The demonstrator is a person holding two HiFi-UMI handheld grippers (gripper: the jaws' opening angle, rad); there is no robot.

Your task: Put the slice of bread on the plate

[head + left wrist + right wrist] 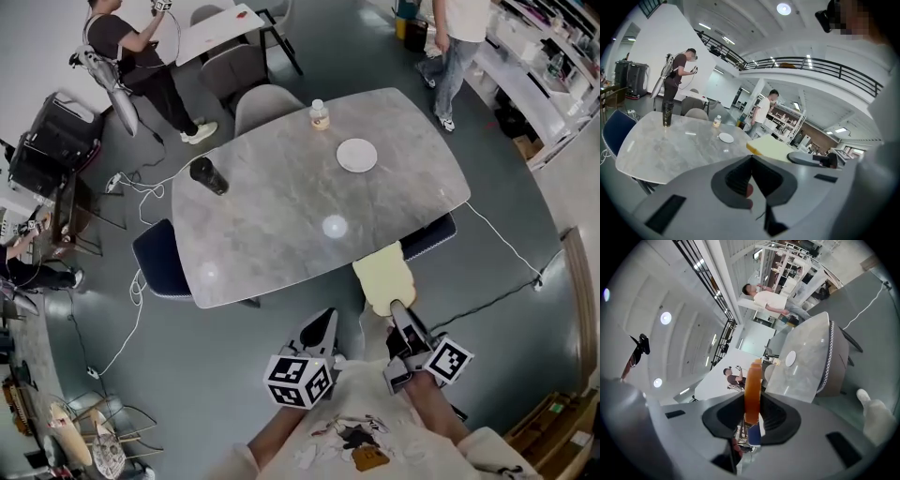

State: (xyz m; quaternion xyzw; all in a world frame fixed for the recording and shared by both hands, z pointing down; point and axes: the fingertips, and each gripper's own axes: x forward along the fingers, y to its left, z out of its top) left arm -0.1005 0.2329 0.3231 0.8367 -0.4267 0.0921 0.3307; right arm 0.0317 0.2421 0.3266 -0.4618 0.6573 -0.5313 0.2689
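Faced the grey table (281,216), white plate (356,155) far across it. Clamped the slice of bread (380,277) by one edge in the right gripper (398,309), at the near rim. Kept the left gripper (326,321) pinched together, empty. Risked the bread sagging free from that thin hold.

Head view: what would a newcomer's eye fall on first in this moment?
The pale yellow slice of bread, clamped in the right tool, hangs at the near edge of the grey table. Next, the small empty white plate on its far side, and the left tool, shut on nothing.
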